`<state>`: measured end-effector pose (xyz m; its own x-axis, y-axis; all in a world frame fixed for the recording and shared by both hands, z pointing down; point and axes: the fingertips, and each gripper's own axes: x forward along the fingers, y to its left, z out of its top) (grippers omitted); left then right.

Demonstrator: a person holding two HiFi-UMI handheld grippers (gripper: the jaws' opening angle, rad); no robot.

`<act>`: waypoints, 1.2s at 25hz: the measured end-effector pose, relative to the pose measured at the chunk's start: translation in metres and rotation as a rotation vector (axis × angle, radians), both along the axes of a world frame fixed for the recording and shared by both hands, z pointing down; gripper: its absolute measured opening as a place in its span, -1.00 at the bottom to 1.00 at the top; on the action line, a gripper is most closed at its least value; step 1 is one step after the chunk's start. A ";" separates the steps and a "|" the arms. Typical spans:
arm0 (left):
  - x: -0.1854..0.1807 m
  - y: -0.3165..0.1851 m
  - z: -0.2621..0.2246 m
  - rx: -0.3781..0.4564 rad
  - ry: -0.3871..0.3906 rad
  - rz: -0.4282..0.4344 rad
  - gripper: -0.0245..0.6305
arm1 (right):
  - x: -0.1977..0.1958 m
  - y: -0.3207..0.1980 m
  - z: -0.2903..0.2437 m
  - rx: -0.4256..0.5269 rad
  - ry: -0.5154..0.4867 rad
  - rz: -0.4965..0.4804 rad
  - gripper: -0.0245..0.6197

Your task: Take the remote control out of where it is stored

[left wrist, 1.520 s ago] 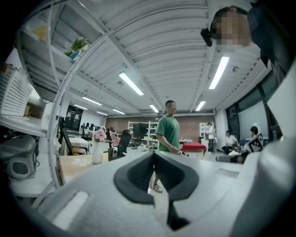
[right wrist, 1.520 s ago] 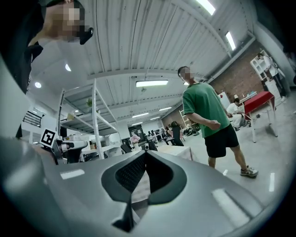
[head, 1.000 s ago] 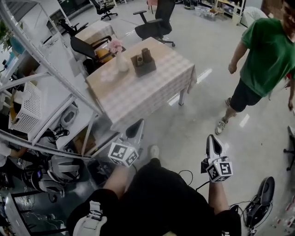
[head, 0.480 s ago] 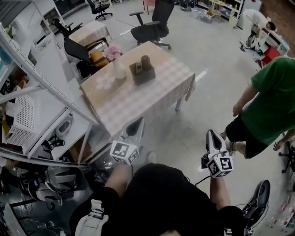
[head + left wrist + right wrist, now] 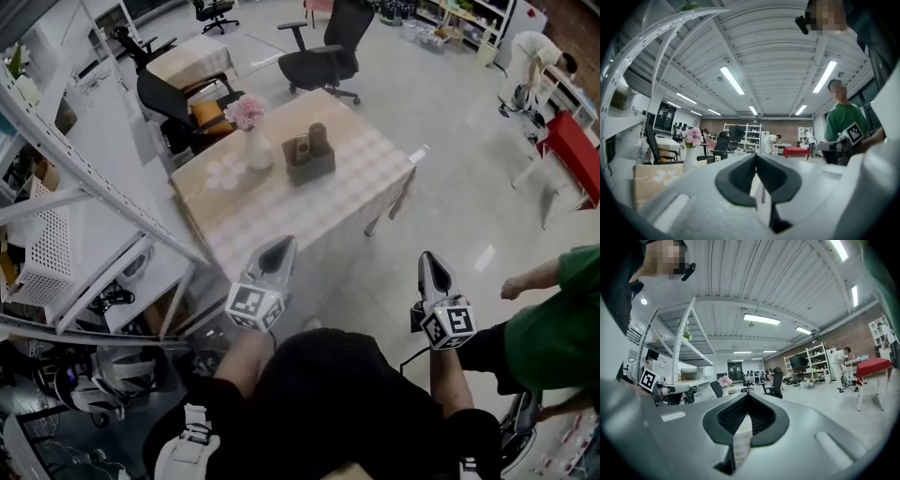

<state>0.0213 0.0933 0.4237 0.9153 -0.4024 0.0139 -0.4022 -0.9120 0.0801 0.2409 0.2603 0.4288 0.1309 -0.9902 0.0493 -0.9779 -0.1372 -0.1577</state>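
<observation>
now, head view, change: the table [image 5: 246, 217] with its vase [image 5: 256, 150] and brown holder [image 5: 310, 161] has drifted slightly right and down in frame; the person in green [image 5: 553, 328] has gone from the upper right to the lower right edge.
head view, meaning: approach only, by my reading; nothing on the table is touched and removal has not begun.
head view, remote: not made out as such; probably one of the upright things in the holder, well apart from both grippers.
head view, grippers: left gripper [image 5: 279, 246] and right gripper [image 5: 429, 259] held level ahead of the body, the left near the table's near edge.
left gripper view, left fingers [image 5: 738, 178]: together at the tip, nothing between them; vase and table ahead at left.
right gripper view, right fingers [image 5: 732, 417]: closed together, empty; open floor ahead.
</observation>
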 end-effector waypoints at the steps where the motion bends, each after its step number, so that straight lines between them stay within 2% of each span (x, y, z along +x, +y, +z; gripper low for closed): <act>1: -0.002 -0.009 0.001 -0.001 -0.002 -0.004 -0.92 | -0.002 -0.012 0.000 0.002 0.001 -0.002 -0.91; 11: -0.005 -0.084 0.000 0.040 0.023 -0.008 -0.92 | -0.010 -0.103 -0.004 -0.008 0.043 -0.025 -0.90; 20: -0.010 -0.112 0.019 -0.020 0.019 -0.043 -0.92 | -0.017 -0.148 0.017 -0.061 0.034 -0.082 -0.84; 30: 0.021 -0.153 0.027 -0.008 -0.021 -0.136 -0.92 | 0.029 -0.218 0.030 -0.057 0.018 -0.159 -0.78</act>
<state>0.0425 -0.0599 0.4512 0.8519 -0.5224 0.0364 -0.5236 -0.8484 0.0778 0.2704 0.0423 0.4593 -0.0254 -0.9942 0.1046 -0.9906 0.0109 -0.1366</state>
